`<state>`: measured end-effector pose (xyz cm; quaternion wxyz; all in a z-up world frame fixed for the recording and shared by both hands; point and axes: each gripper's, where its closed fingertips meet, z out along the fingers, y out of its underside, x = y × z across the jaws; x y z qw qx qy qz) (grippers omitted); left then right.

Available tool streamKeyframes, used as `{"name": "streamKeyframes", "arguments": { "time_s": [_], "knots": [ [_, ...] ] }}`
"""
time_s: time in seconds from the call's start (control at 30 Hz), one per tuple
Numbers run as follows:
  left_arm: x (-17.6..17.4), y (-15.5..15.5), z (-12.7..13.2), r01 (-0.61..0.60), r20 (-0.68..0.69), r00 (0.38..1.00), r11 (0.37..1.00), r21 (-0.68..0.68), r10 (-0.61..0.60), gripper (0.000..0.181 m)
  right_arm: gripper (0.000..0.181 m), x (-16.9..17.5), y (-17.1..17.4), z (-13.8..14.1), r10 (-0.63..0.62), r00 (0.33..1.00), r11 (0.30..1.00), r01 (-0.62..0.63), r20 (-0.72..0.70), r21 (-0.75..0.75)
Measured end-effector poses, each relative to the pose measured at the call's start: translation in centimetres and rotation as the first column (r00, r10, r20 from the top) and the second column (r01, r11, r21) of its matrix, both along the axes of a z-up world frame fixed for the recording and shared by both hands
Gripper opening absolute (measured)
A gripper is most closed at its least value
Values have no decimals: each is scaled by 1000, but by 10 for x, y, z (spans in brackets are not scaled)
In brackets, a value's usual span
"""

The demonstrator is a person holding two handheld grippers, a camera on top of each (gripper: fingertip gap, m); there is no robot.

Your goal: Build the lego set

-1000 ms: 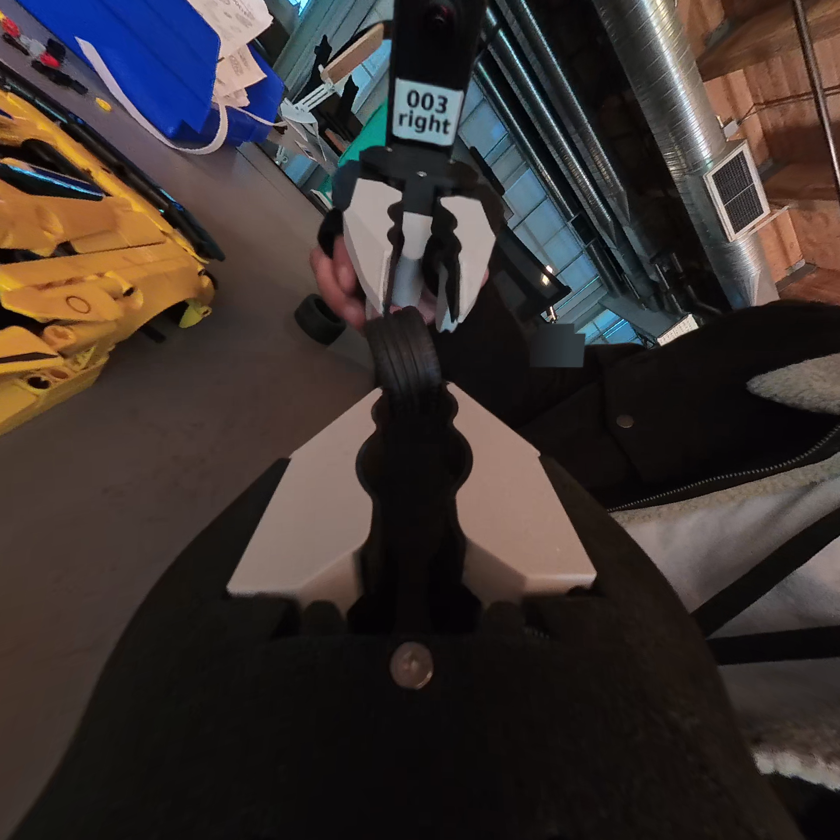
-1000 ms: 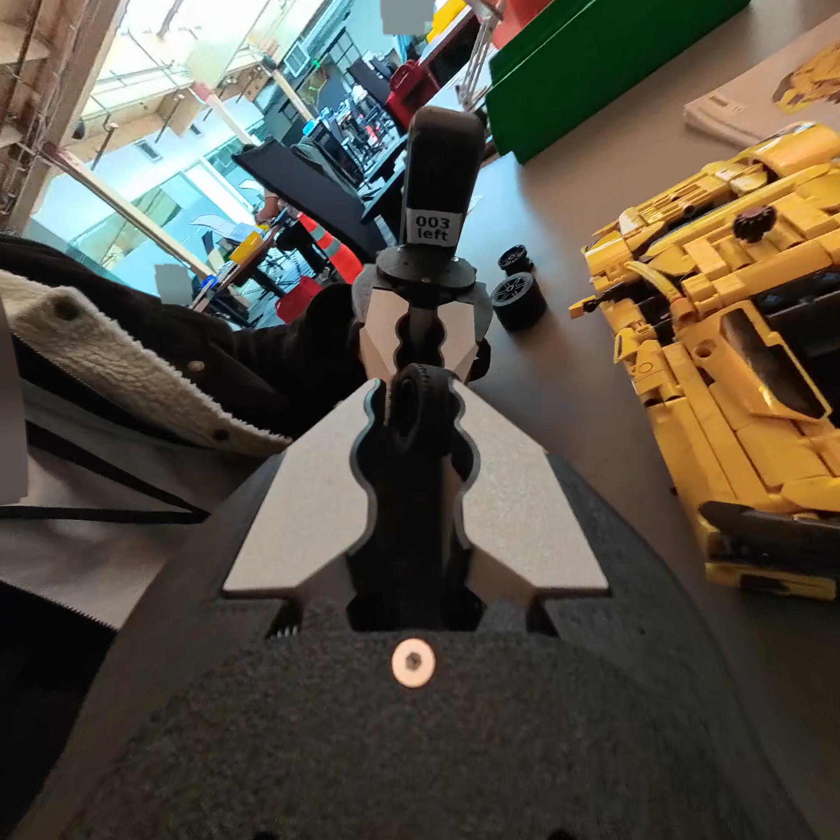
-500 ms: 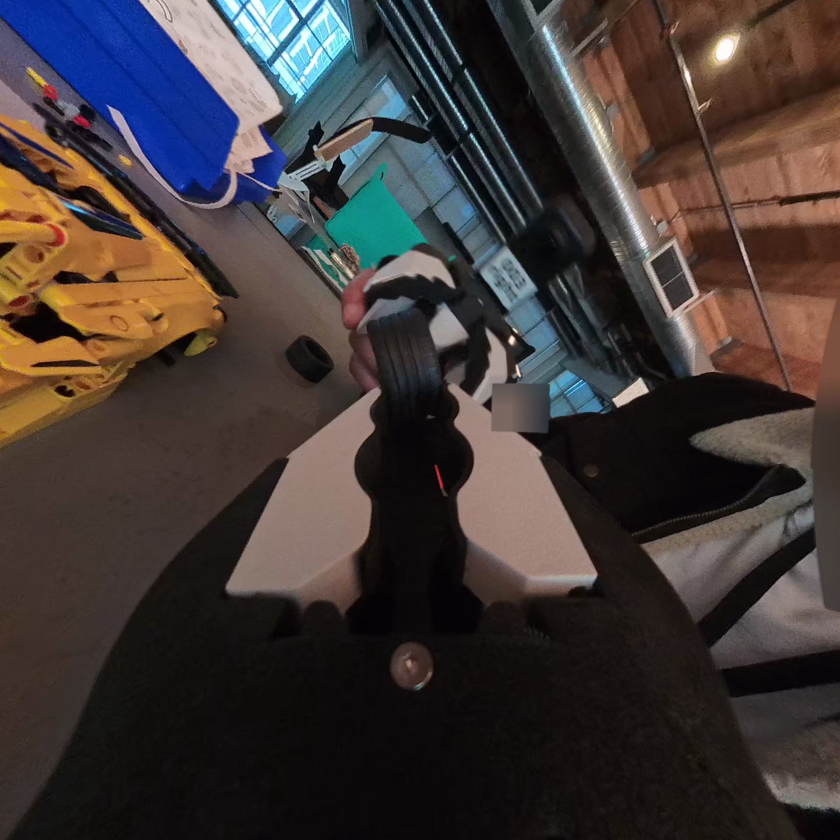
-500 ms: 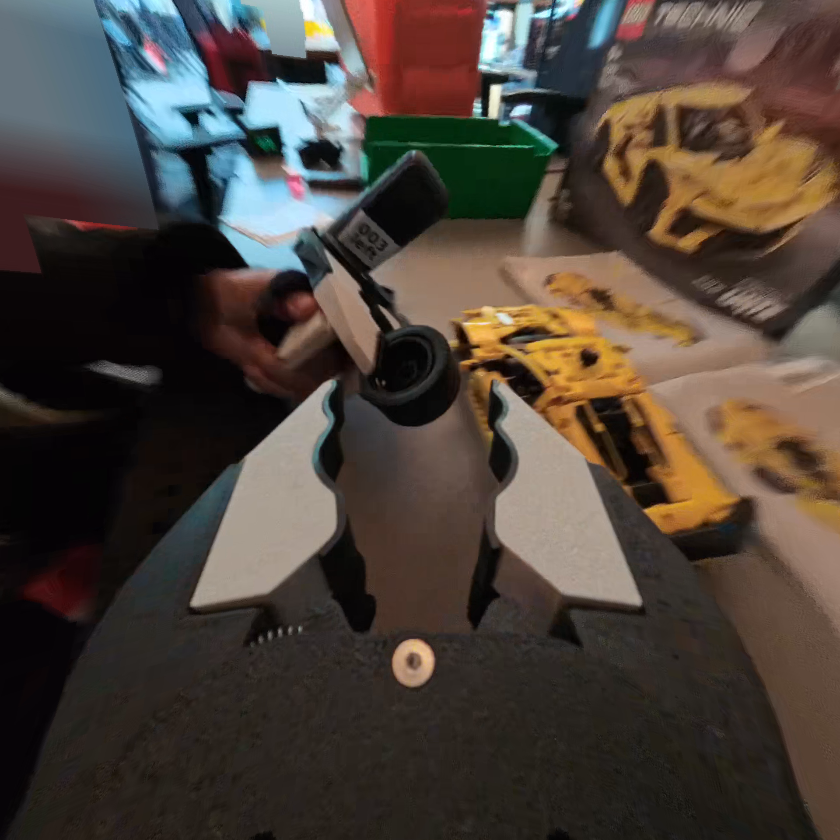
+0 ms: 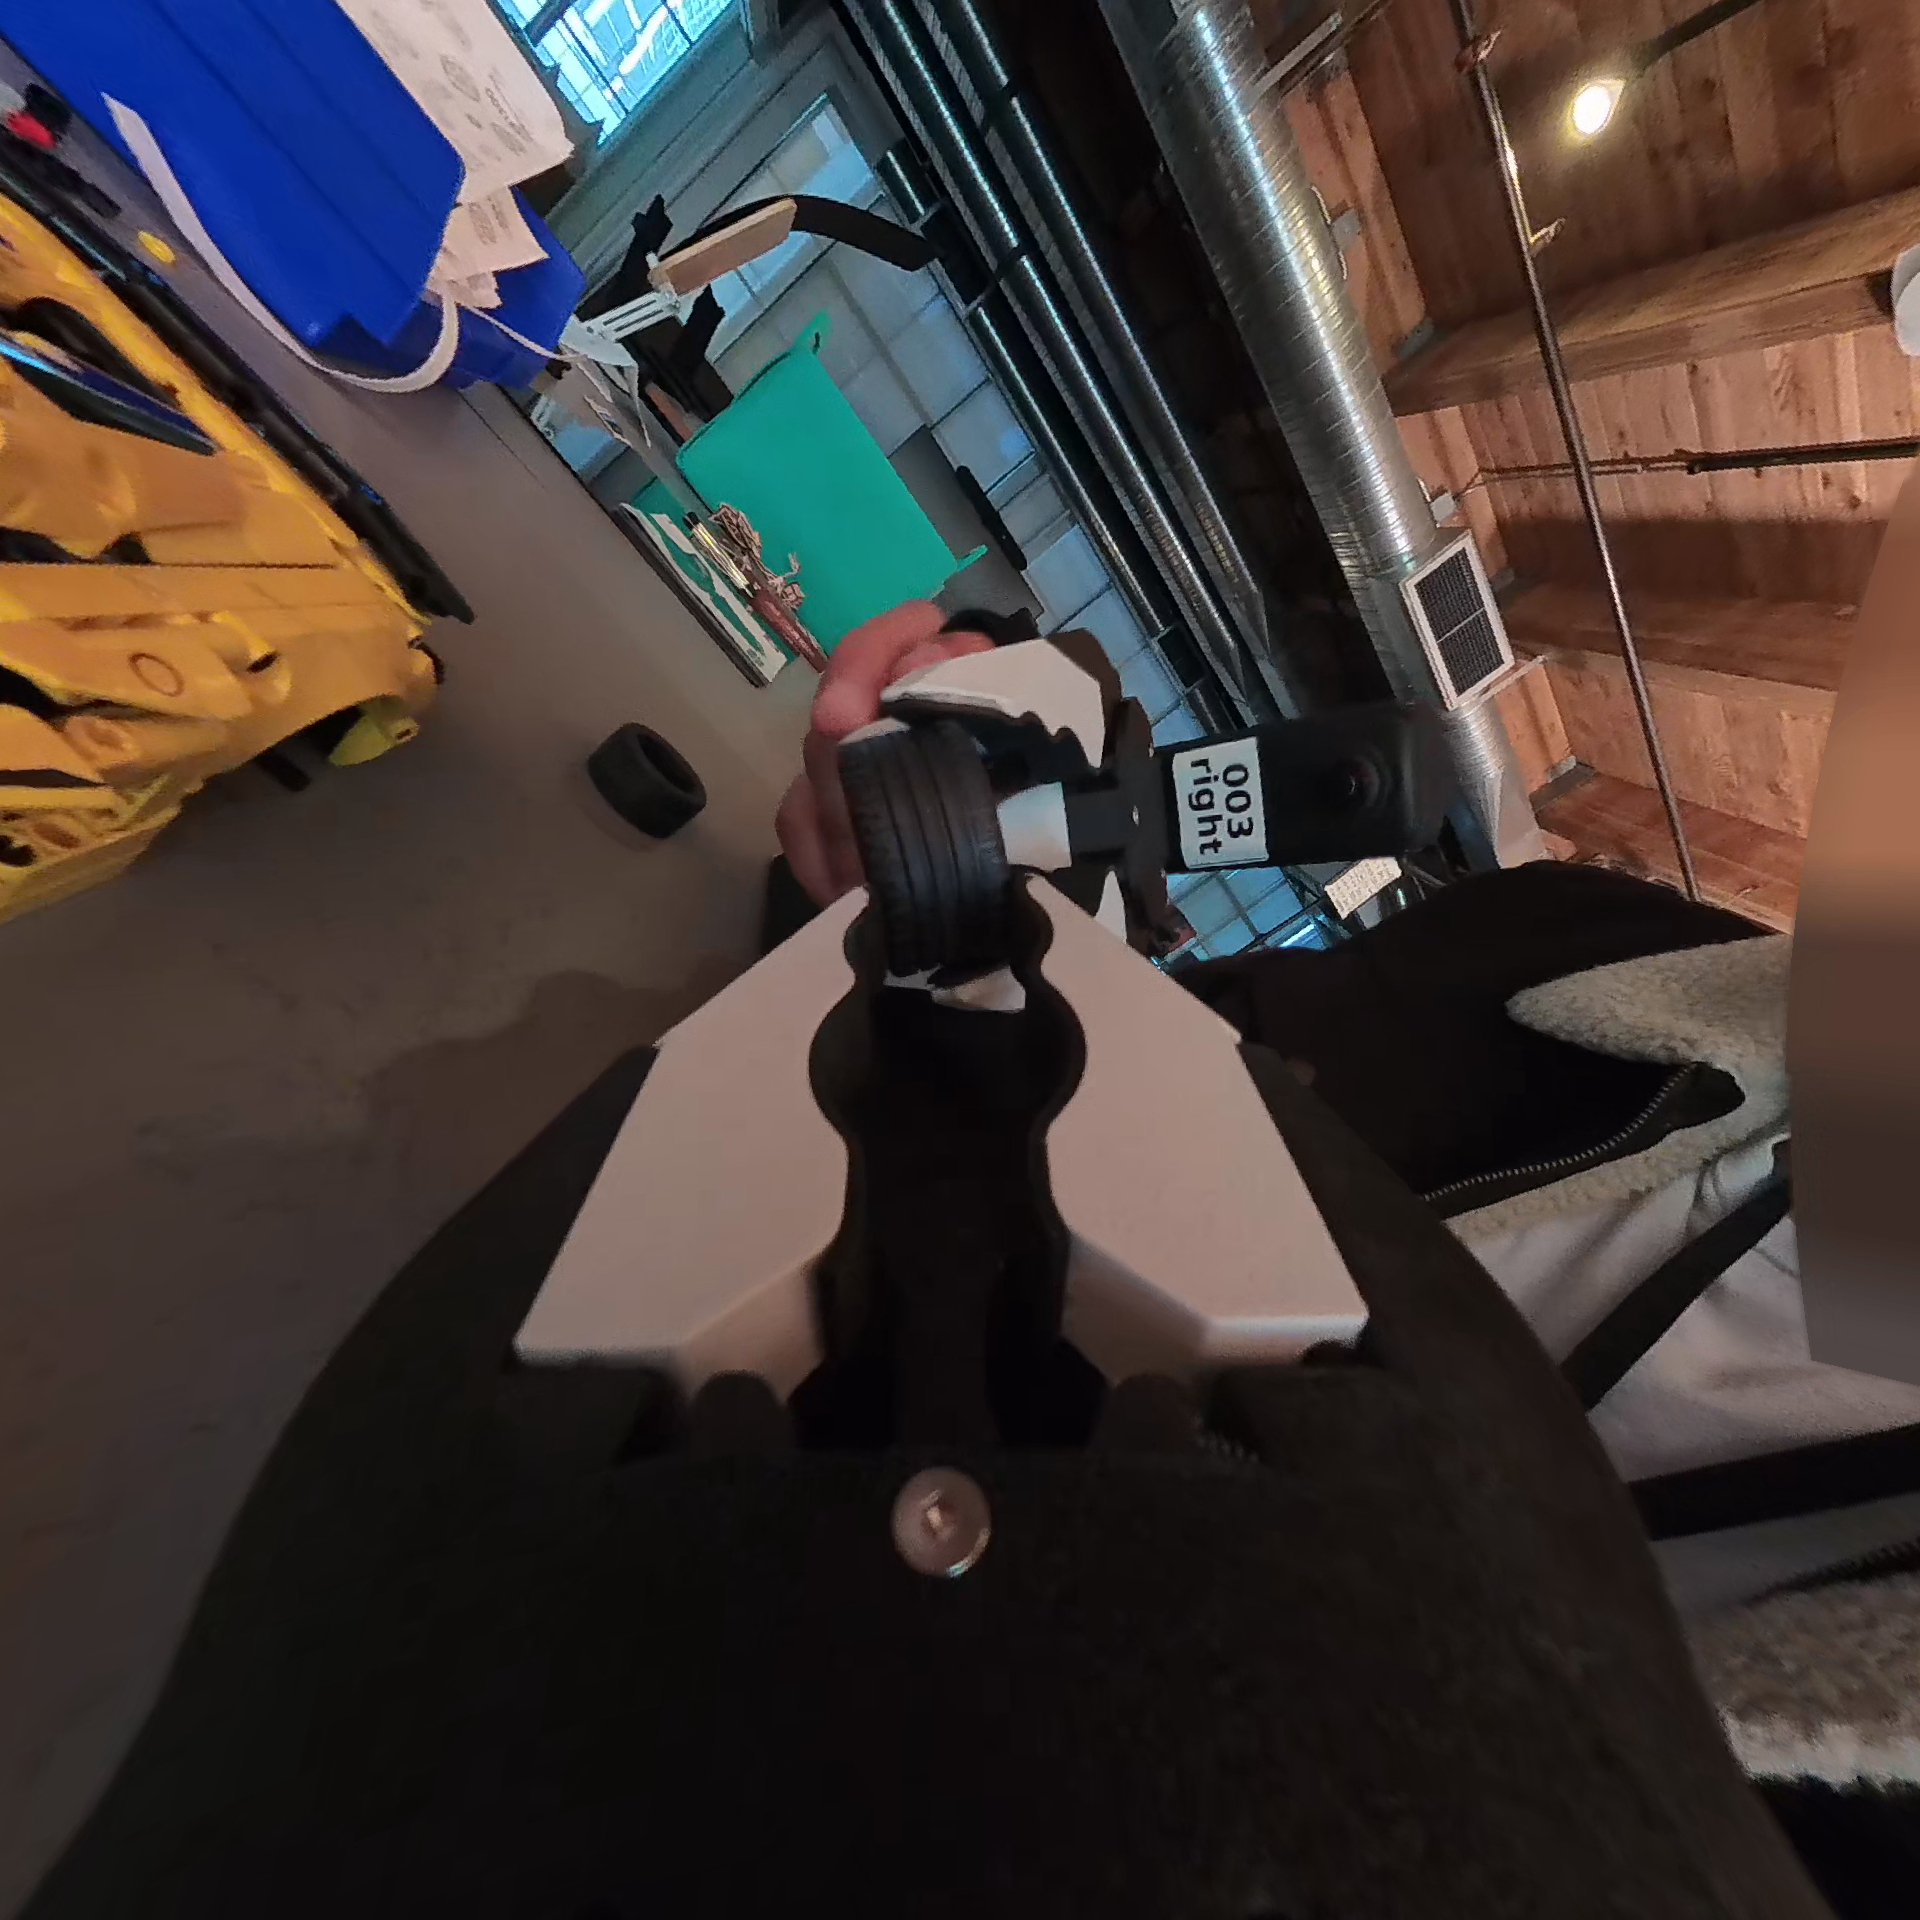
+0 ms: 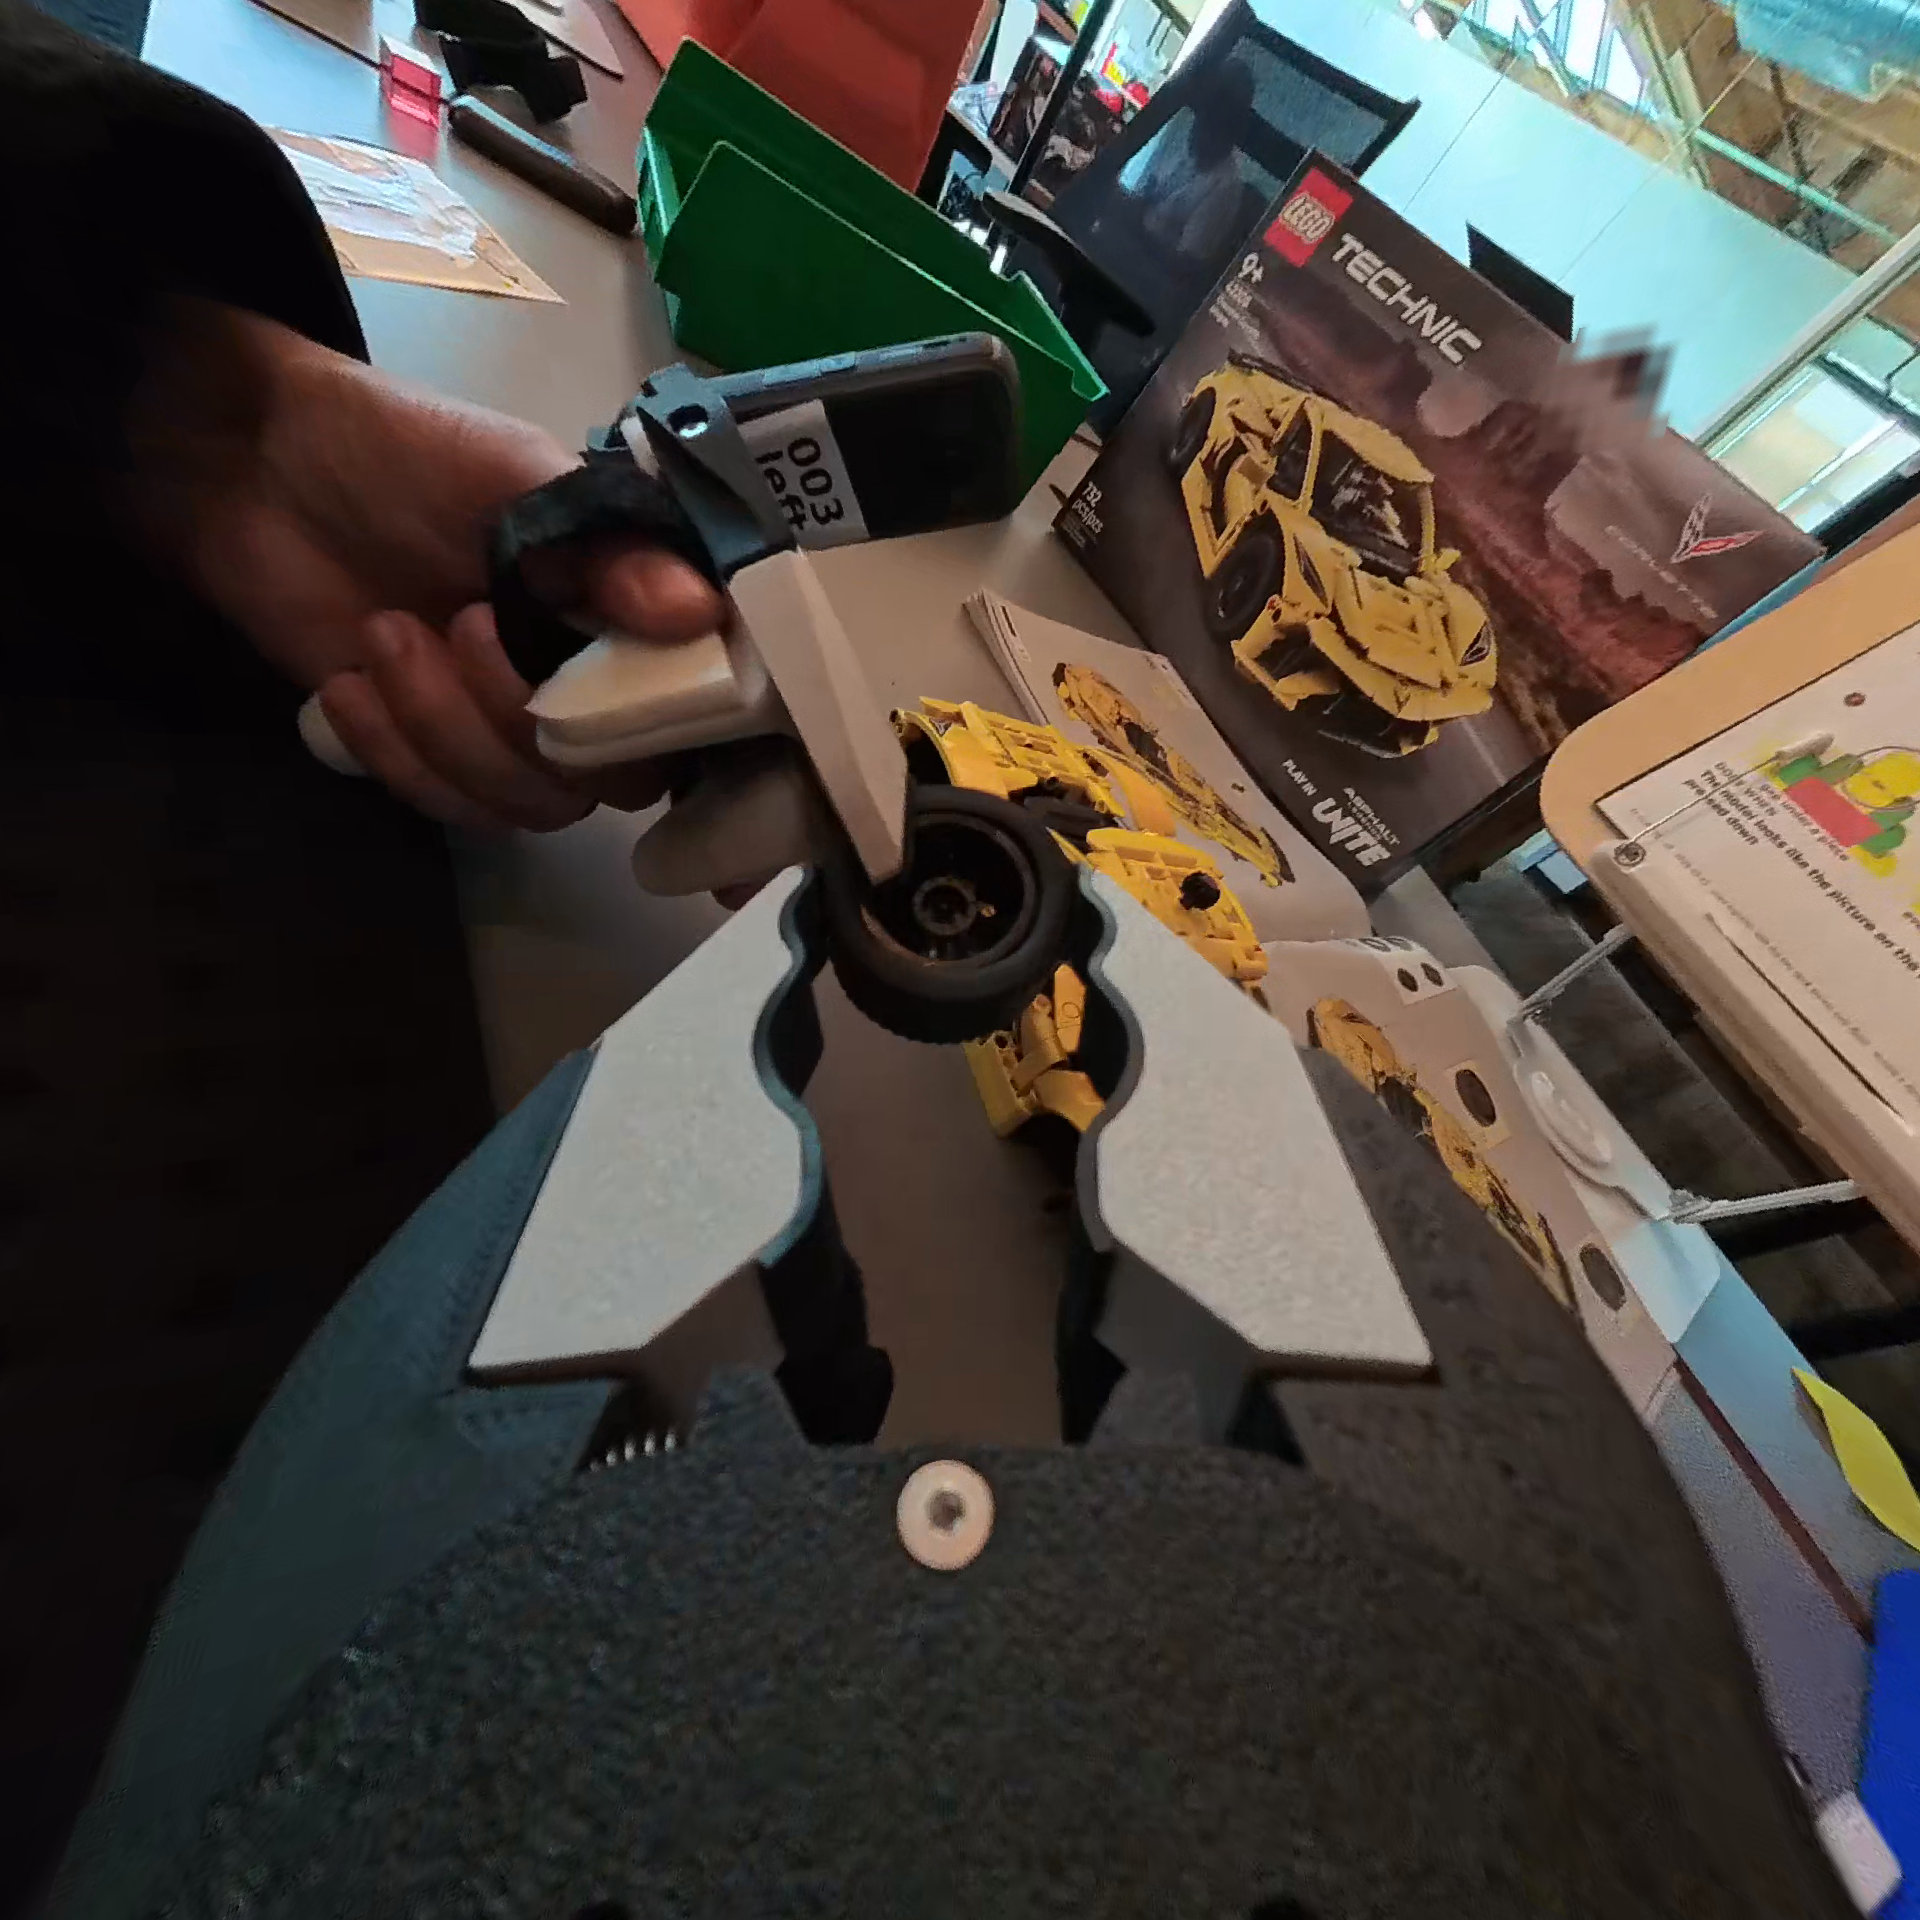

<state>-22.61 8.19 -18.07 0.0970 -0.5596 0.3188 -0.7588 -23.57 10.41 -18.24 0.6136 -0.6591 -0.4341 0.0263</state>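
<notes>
Nearby, loose tyre point(image 5: 646, 765) beside yellow car point(image 5: 156, 644).

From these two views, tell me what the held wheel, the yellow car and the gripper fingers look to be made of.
Wheel: matte black tyre with grooved tread, probably rubber, on a dark, likely plastic rim.
Yellow car: glossy hard plastic, with studs and pin holes.
Gripper fingers: pale grey, grainy matte faces, perhaps printed plastic, with darker wavy inner pads.

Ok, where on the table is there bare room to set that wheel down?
Bare grey table lies between the yellow car, the loose tyre and the left gripper holding the wheel. Beyond the car it is crowded with booklet, box and printed sheet.
</notes>
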Motion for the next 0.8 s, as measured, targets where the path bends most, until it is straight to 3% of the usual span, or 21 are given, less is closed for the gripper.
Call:
{"name": "streamKeyframes", "arguments": {
  "time_s": [0.3, 0.43, 0.47, 0.6, 0.8],
  "knots": [
    [-4, 5, 11, -41, 74, 996, 999, 0, 41, 37, 42, 6, 0, 4, 1, 997, 1000, -1, -76, 0],
    [-2, 8, 9, -53, 61, 997, 999, -4, 53, 37, 41, -1, -5, 2, 13, 999, 1000, -13, -32, 23],
    [-2, 9, 8, -58, 52, 997, 998, 5, 57, 27, 42, -3, -5, 0, 12, 1000, 1000, -12, -20, 25],
    [-2, 13, 0, -61, 3, 998, 998, -23, 61, 25, 45, -2, -2, -8, 16, 998, 1000, -17, -58, -16],
    [-6, 12, 6, -17, 47, 999, 996, -89, 22, 24, 44, -2, -5, -6, 7, 998, 1000, -6, -55, 25]
  ]
}}
